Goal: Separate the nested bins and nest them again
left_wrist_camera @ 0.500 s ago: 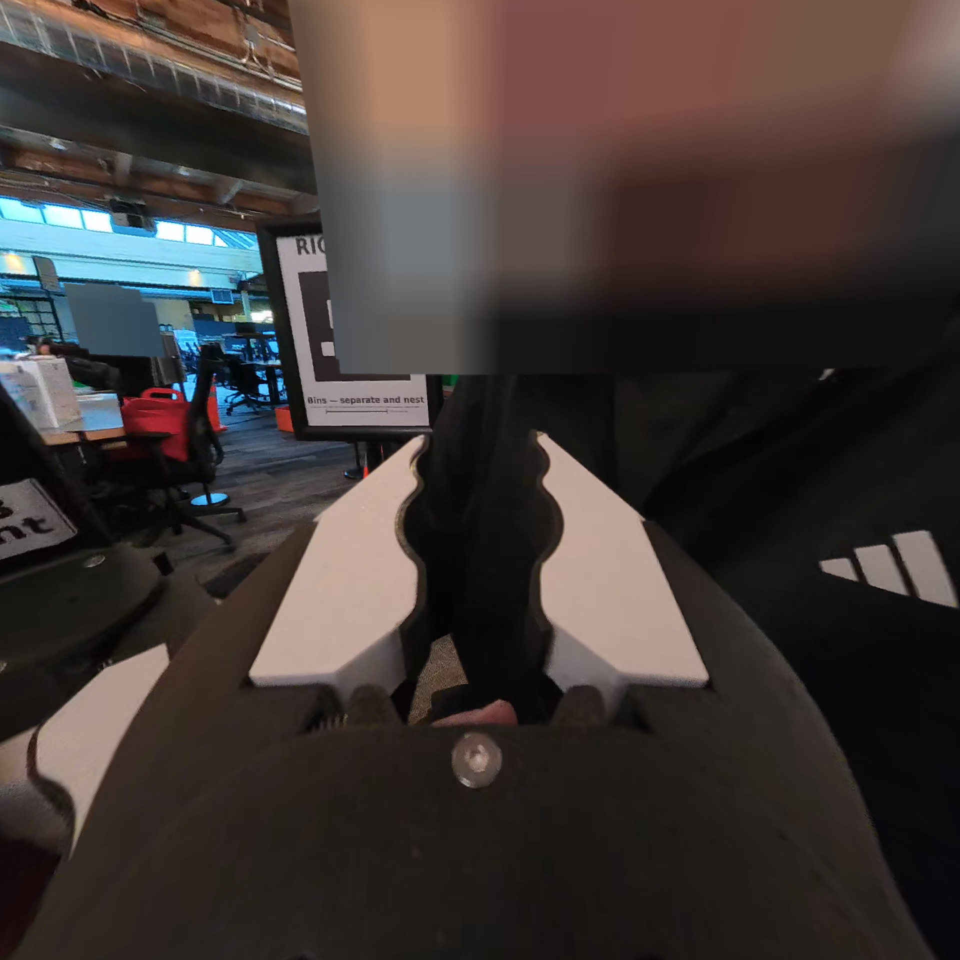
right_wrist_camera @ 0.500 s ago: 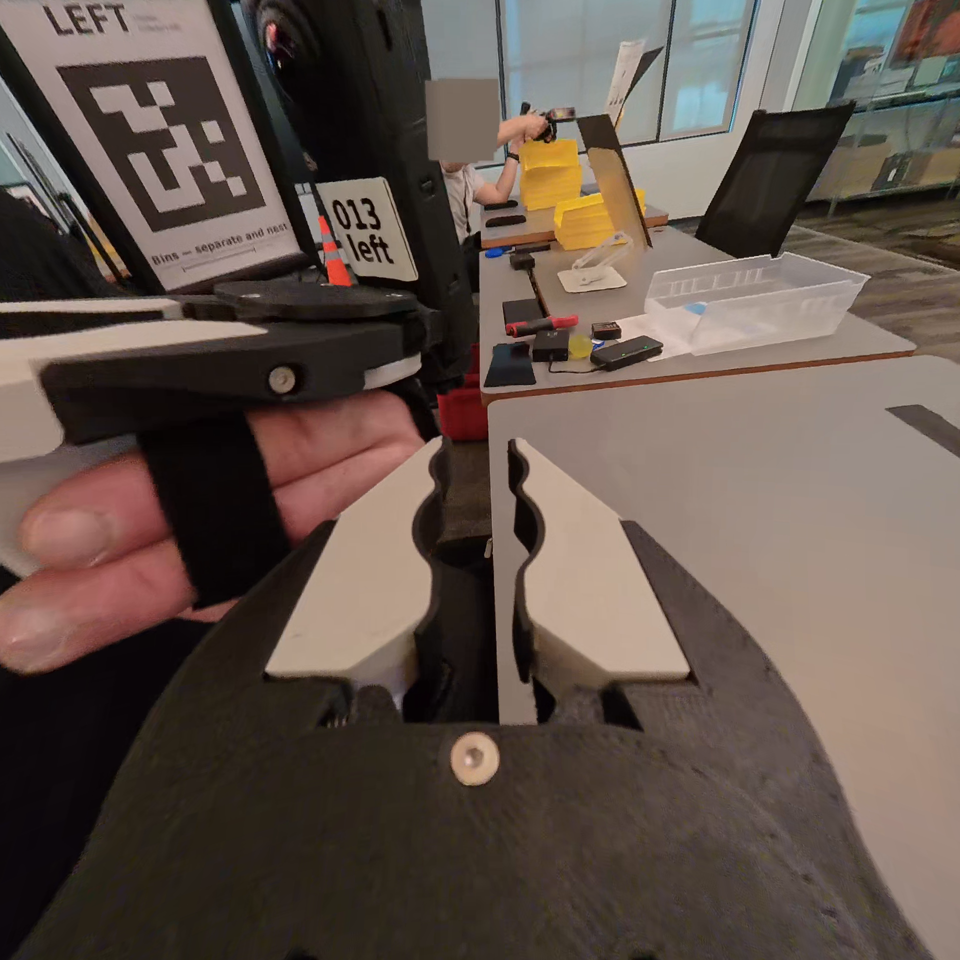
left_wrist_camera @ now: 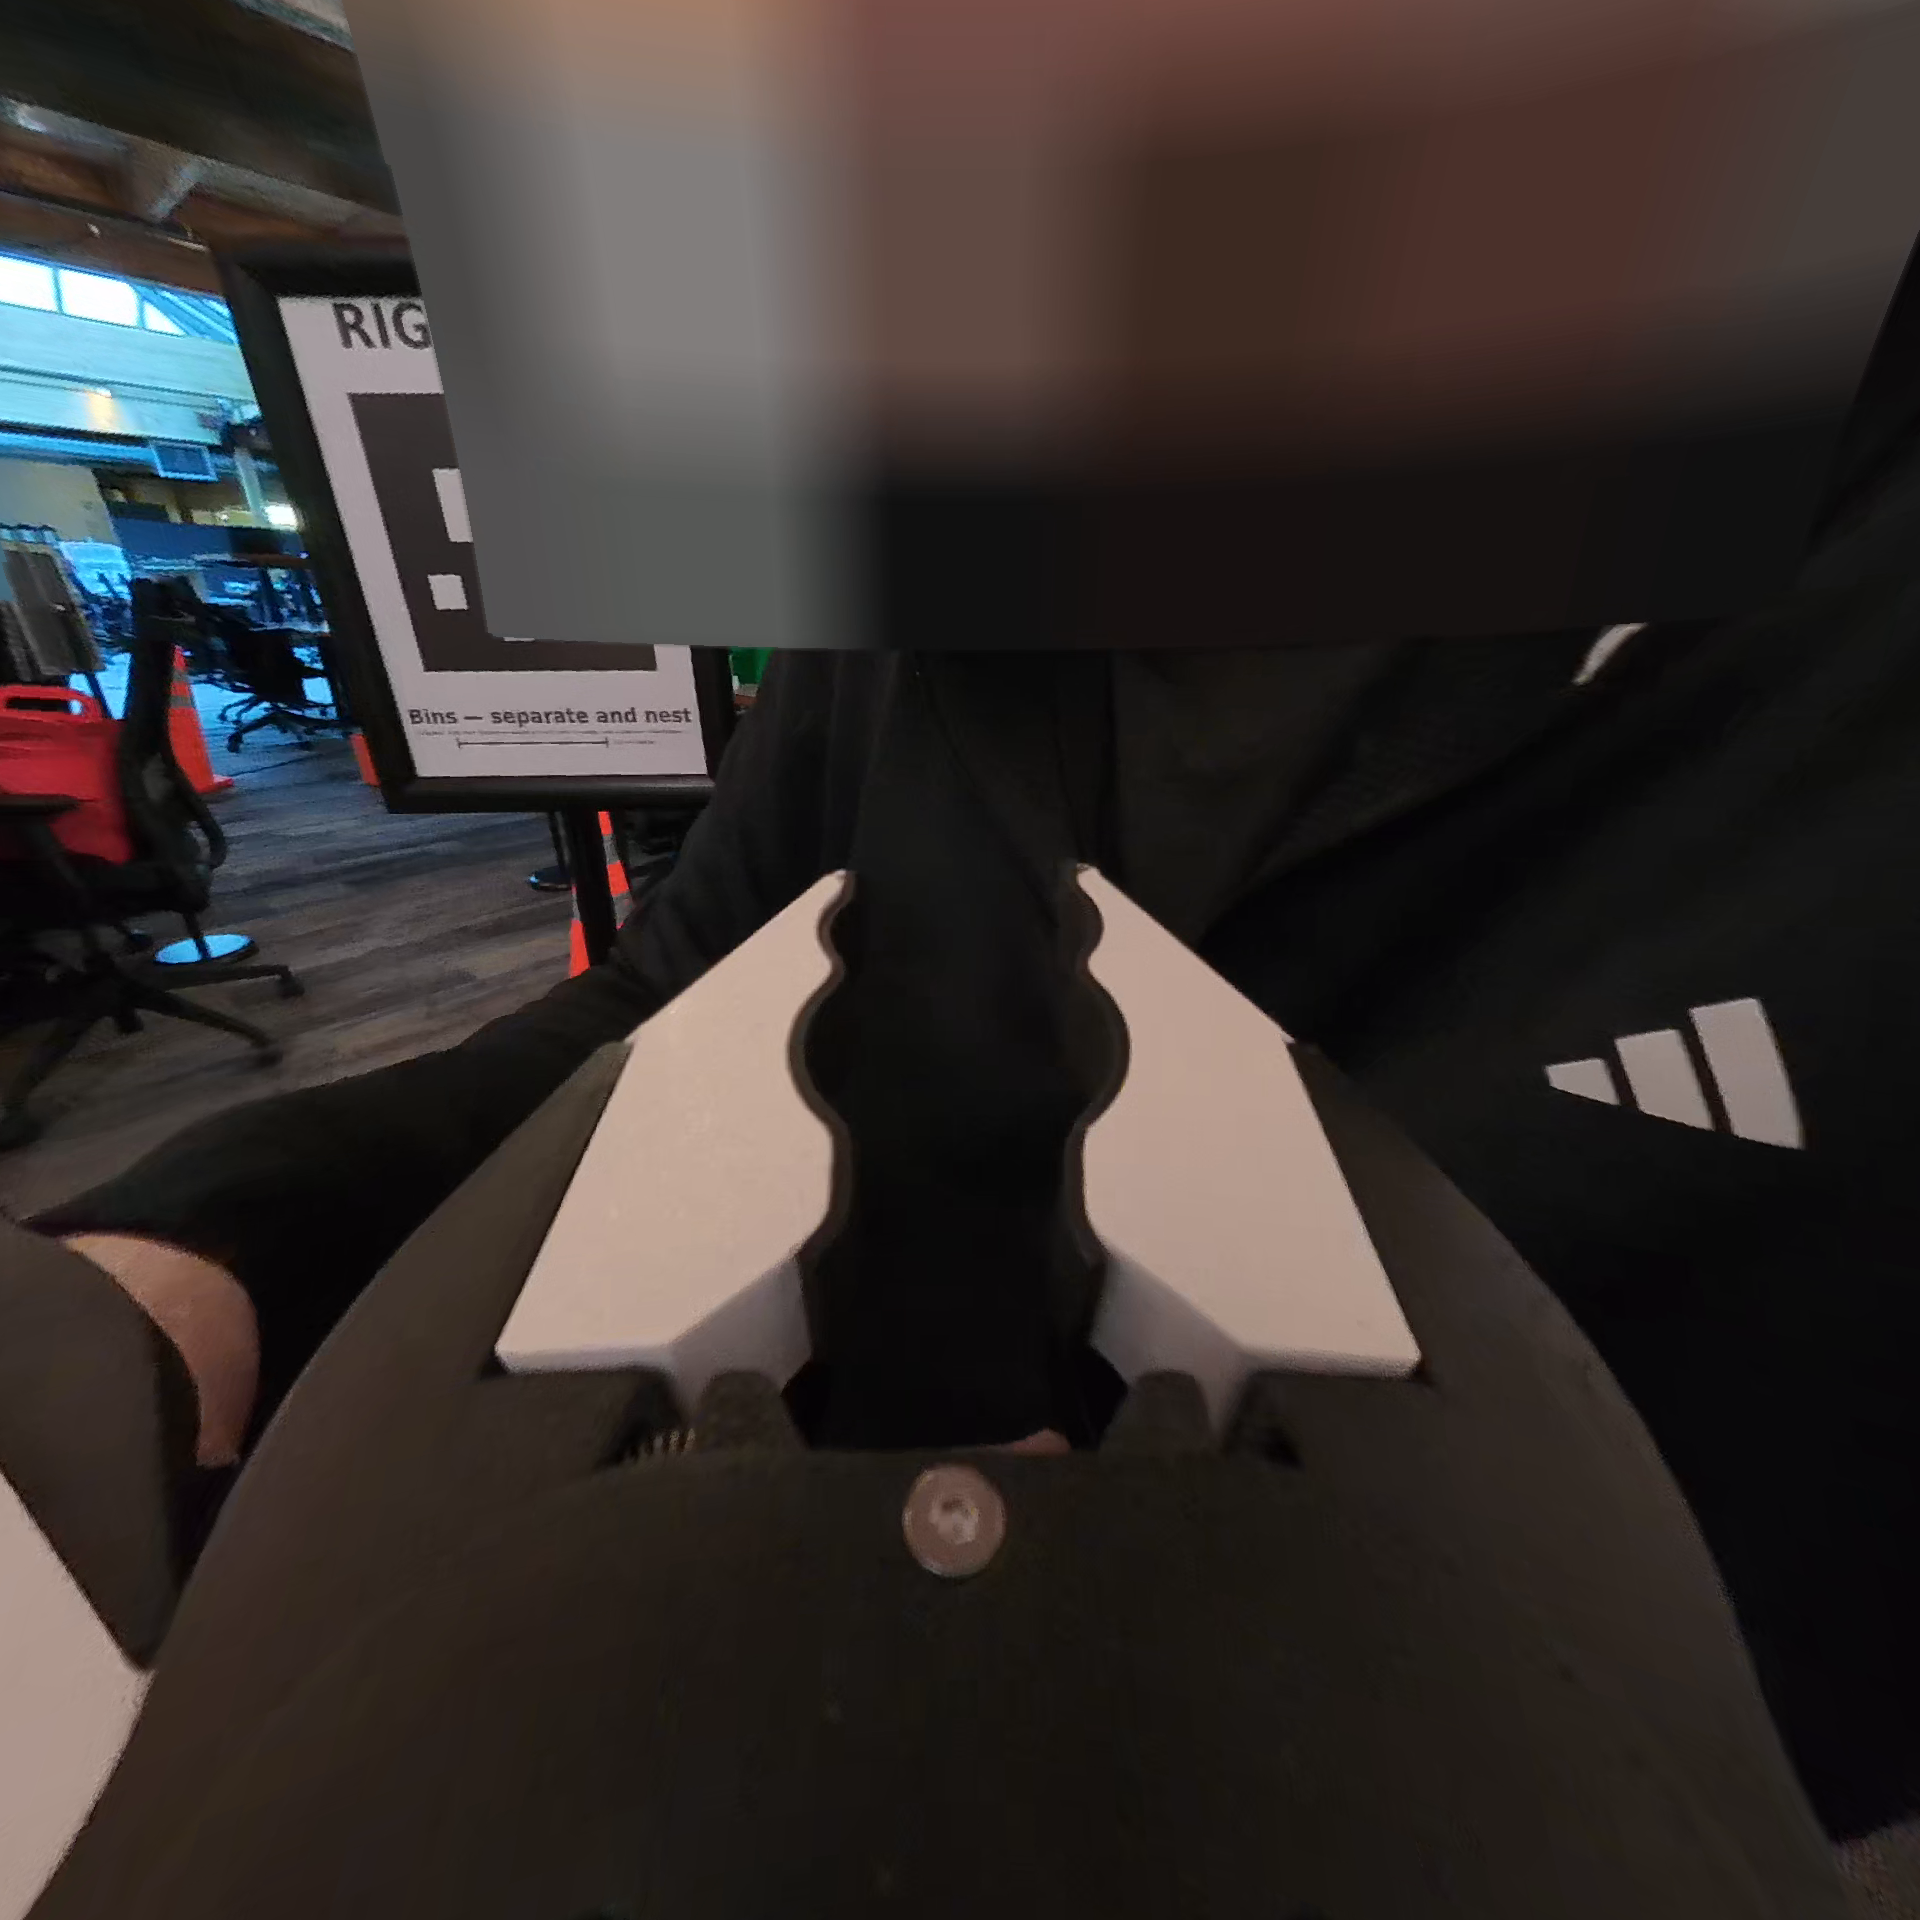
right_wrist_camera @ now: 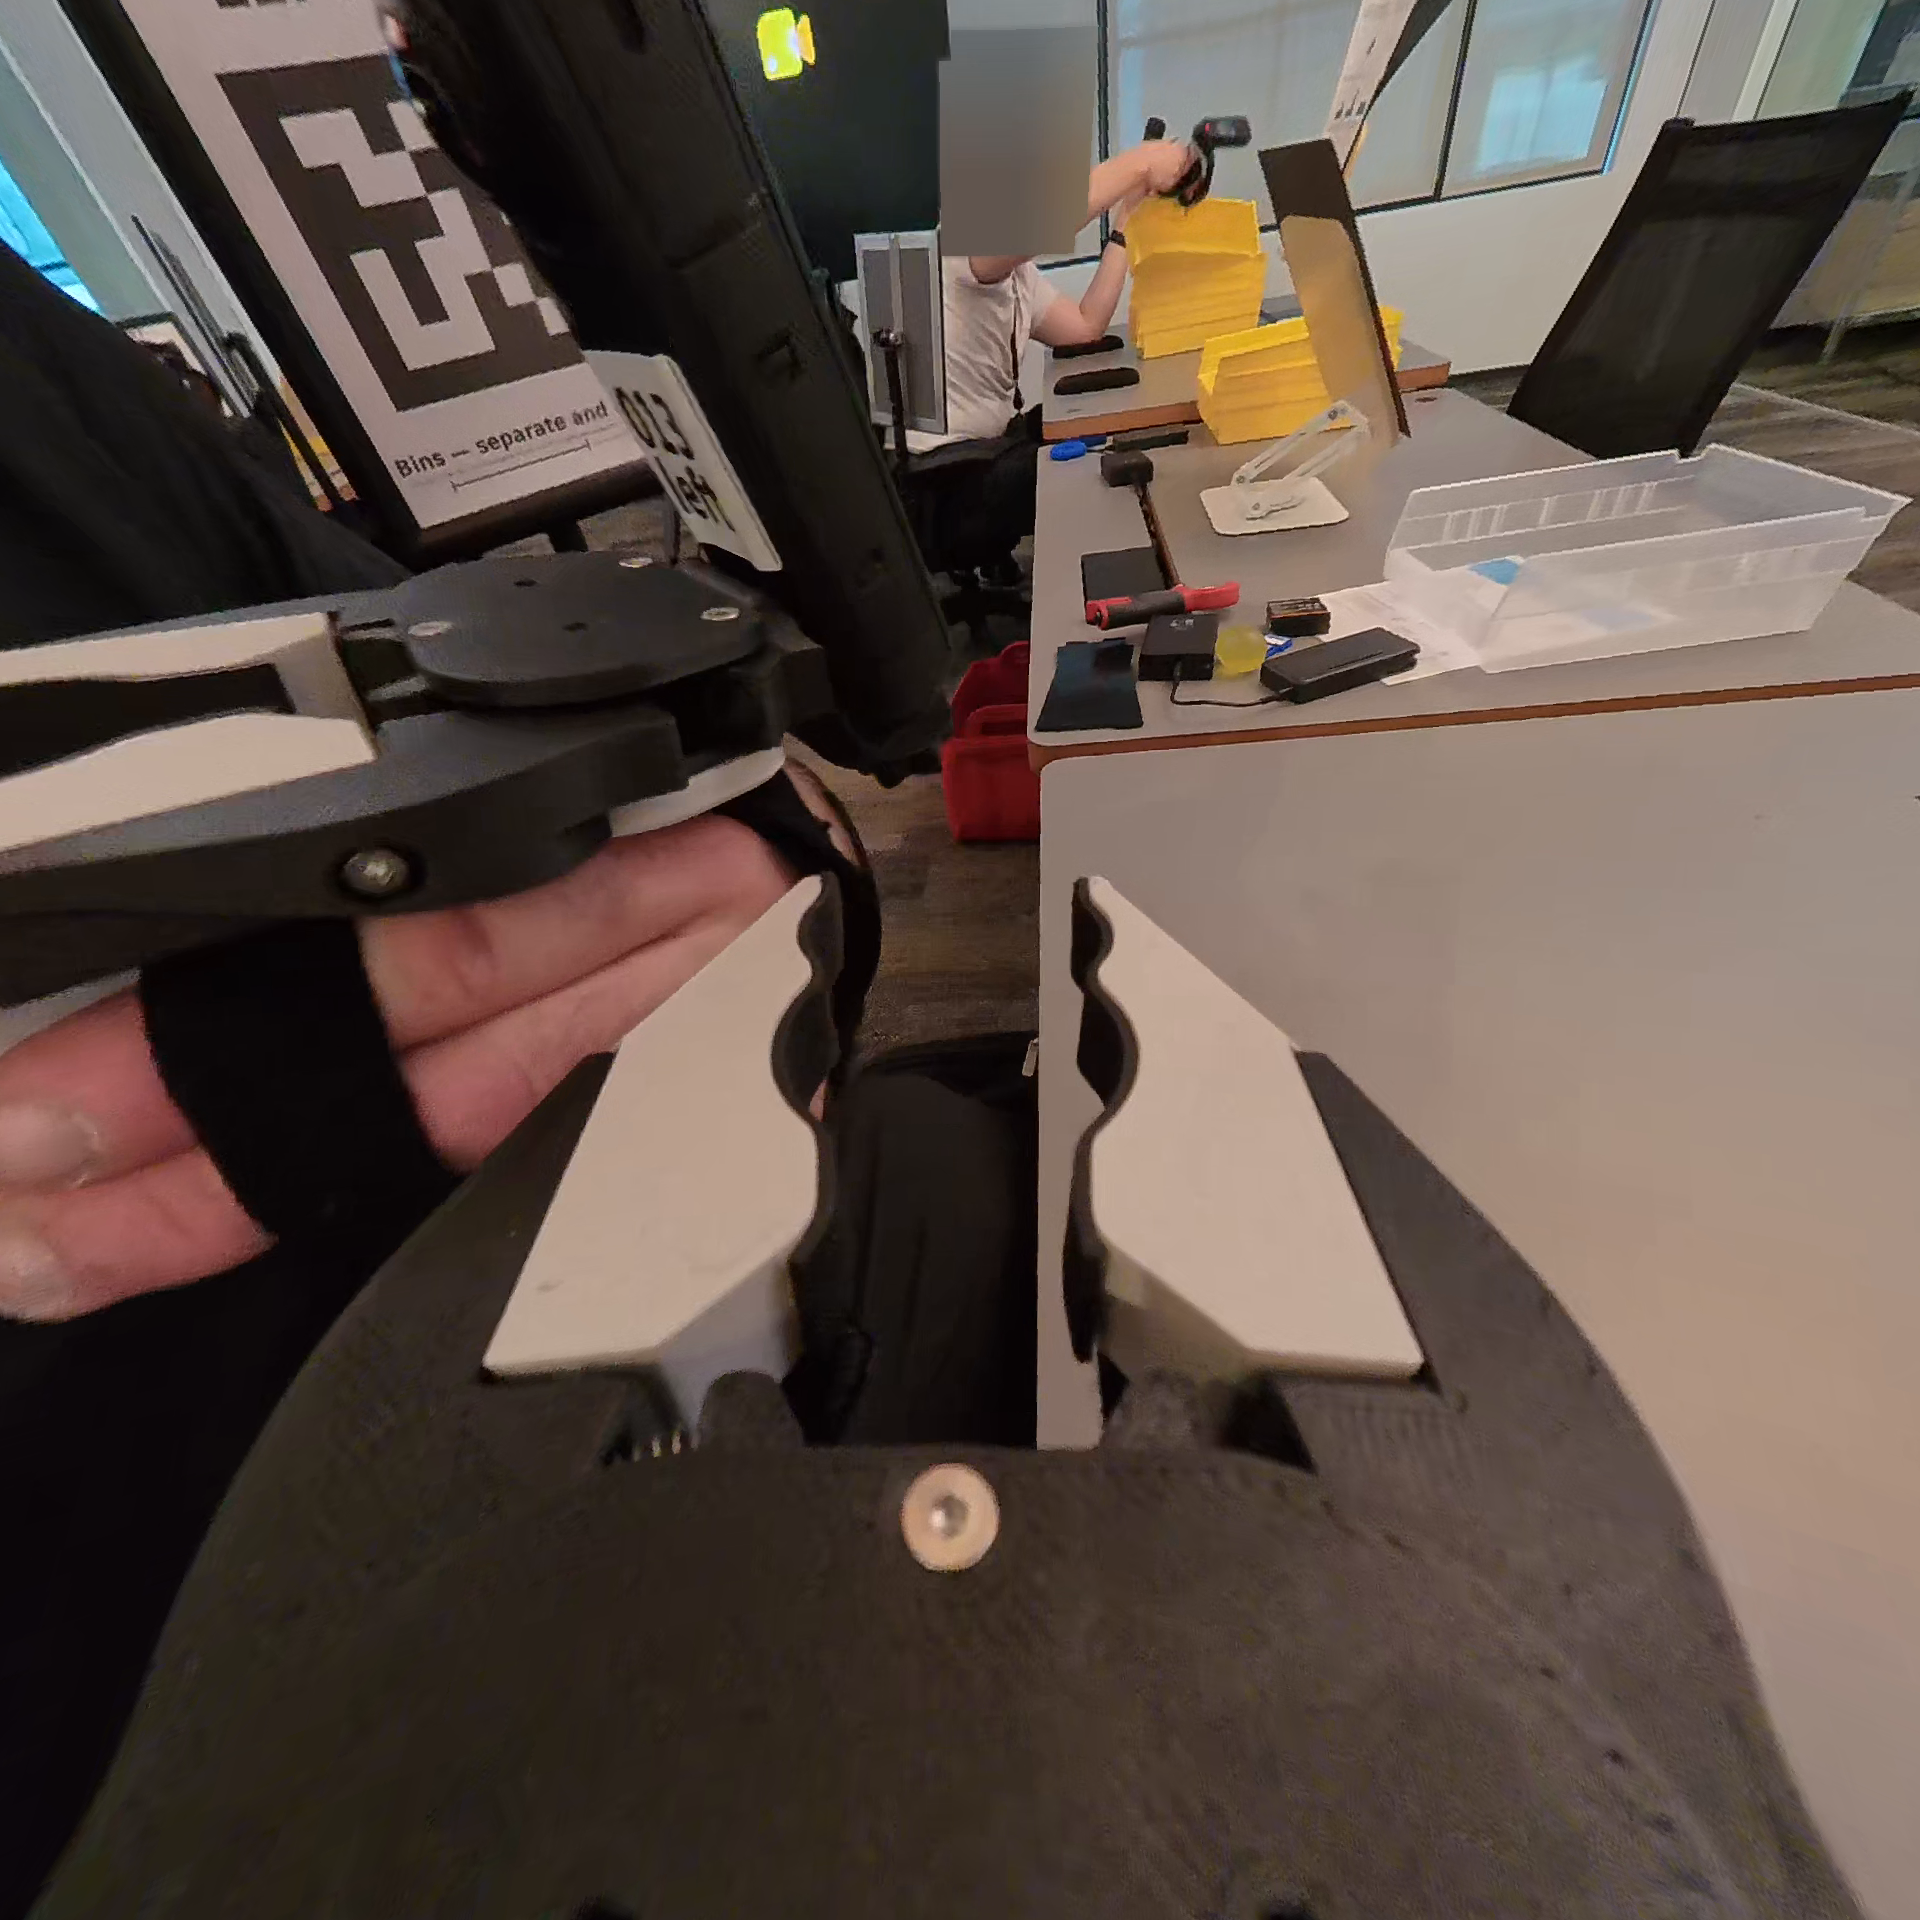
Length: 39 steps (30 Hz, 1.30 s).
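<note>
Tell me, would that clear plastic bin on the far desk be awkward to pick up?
The clear plastic bin looks thin-walled, so probably light and slightly flexible. Its smooth, glossy sides may be slippery. Being wide and low, it seems unlikely to tip, but would probably slide if pushed.

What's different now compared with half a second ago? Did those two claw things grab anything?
Both opened wider: the right hand-held gripper, nearly shut before, now shows a clear gap, and the left hand-held gripper spread a little too. The left one also turned slightly, so the sign looks nearer. Neither took hold of anything. The grey table, the clear bin and the yellow bins stayed put.
</note>
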{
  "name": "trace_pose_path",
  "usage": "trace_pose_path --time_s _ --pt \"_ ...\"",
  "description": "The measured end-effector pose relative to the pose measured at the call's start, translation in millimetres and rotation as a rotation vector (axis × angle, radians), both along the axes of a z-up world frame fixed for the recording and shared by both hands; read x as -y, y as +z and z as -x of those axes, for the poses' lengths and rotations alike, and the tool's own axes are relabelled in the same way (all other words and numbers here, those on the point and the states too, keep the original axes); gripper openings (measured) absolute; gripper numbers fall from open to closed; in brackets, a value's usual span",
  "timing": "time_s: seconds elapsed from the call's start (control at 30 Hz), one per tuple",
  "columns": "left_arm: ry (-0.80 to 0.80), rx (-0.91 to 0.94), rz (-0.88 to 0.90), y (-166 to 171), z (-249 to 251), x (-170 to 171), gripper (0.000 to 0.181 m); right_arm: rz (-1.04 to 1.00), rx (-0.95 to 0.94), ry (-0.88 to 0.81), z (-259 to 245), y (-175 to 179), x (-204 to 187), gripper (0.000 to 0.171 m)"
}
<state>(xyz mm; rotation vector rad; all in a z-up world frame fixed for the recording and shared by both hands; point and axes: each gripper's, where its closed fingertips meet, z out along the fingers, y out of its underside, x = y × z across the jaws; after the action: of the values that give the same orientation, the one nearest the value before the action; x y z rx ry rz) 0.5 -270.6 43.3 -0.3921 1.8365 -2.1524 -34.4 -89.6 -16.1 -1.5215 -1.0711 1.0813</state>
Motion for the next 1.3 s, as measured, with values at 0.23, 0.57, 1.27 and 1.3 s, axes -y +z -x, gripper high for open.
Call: trace_pose_path --time_s 0.23,0.57,1.27,1.3 --pt "-0.005 -0.063 0.007 -4.7 -8.1 12.9 0.049 -0.036 0.053 0.102 5.4 -4.0 19.1 0.026" --pt "-0.183 -0.139 -0.132 -29.7 14.3 39.7 0.045 -0.052 0.126 0.126 -3.4 -10.3 24.3 0.059" --pt "0.244 0.131 -0.085 16.3 -22.2 36.1 0.001 0.096 -0.113 0.248 43.0 0.8 38.8 0.044" --pt "0.244 0.151 -0.1 21.0 -18.0 38.1 0.0 0.118 -0.151 0.252 46.0 5.6 39.5 0.046"
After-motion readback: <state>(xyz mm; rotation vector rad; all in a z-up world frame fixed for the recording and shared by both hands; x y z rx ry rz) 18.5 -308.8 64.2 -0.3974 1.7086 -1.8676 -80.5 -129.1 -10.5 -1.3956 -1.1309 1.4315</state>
